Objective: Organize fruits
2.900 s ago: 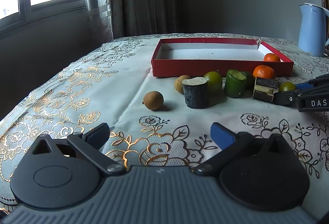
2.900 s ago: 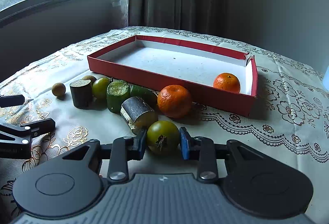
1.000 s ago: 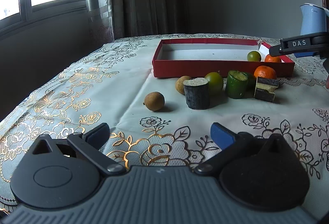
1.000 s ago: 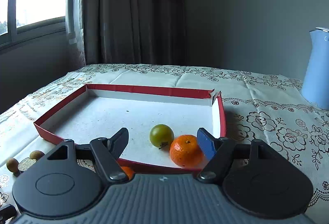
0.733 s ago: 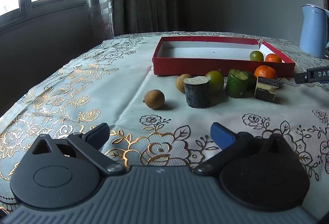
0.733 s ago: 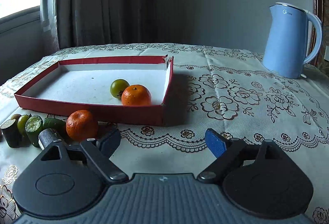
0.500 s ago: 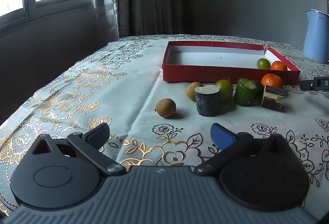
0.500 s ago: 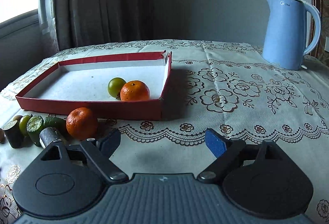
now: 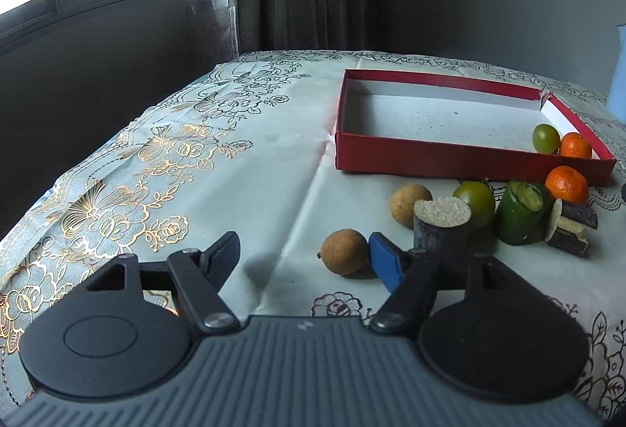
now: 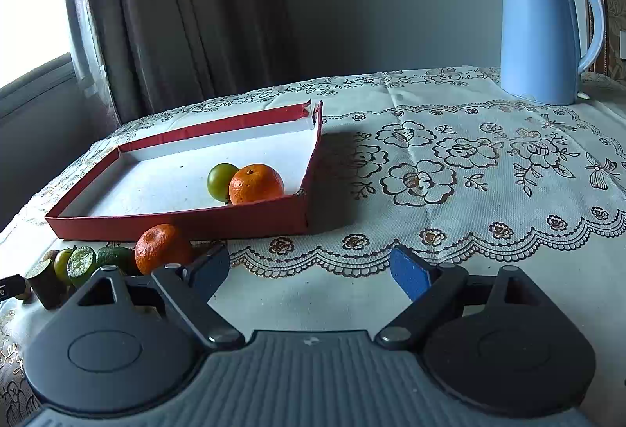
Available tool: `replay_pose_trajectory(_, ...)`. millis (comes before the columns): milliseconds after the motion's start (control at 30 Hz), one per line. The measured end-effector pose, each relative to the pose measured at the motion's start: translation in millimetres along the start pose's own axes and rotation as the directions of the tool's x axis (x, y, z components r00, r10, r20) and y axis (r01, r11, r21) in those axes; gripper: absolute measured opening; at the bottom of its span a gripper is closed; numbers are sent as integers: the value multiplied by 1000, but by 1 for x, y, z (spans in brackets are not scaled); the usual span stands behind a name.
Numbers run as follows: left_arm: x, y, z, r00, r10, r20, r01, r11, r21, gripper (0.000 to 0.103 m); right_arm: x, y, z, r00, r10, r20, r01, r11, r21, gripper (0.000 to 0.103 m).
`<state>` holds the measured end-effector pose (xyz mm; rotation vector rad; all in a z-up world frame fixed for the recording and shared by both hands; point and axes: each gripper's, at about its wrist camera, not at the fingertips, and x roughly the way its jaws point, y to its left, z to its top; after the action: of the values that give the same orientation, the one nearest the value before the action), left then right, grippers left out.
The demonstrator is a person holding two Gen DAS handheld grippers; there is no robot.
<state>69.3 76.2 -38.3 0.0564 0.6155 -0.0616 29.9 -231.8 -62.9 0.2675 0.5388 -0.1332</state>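
Two fruits (image 10: 244, 183) lie side by side in the tray's (image 10: 180, 221) near right corner; the other pieces (image 9: 489, 215) lie in a row before it.

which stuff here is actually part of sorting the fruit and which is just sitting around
Part of the job:
- red box
- green fruit and orange, both in the box
- orange, green fruit and two brown fruits, all on the cloth outside the box
- left gripper and right gripper, both open

Just lying about:
- blue kettle
- dark stub, cut green piece, layered dark piece
- tablecloth
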Motion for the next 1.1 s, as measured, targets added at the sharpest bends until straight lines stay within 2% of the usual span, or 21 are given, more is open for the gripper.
replay_pose_trajectory(67, 3, 3, 0, 1000, -16, -4, 16, 1000, -15, 54, -1, -1, 0, 1000, 5, 0, -5, 1000, 7, 90)
replay_pose_trajectory(133, 4, 2, 0, 1000, -24, -10, 24, 1000, -4, 41, 0, -1, 0, 1000, 7, 0, -7, 1000, 8, 90)
replay_pose_trajectory(233, 4, -2, -1, 999, -45, -2, 45, 999, 22, 29, 0, -1, 0, 1000, 9, -1, -9, 1000, 10, 90)
replay_pose_trajectory(300, 4, -3, -2, 998, -63, 0, 63, 998, 27, 25, 0, -2, 0, 1000, 10, -2, -9, 1000, 12, 90)
replay_pose_trajectory(600, 2, -1, -3, 997, -83, 5, 83, 996, 13, 24, -1, -3, 0, 1000, 15, -1, -15, 1000, 27, 90)
replay_pose_trajectory(767, -1, -7, -4, 998, -65, 3, 65, 997, 35, 24, -1, -4, 0, 1000, 16, 1, -16, 999, 30, 90)
replay_pose_trajectory(867, -3, -13, 0, 994, -110, -8, 110, 994, 16, 24, -1, -4, 0, 1000, 16, 1, -16, 999, 29, 90)
replay_pose_trajectory(1100, 2, -43, 35, 992, -103, 72, 99, 994, 54, 24, 0, -4, 1, 1000, 25, -4, -24, 999, 33, 90)
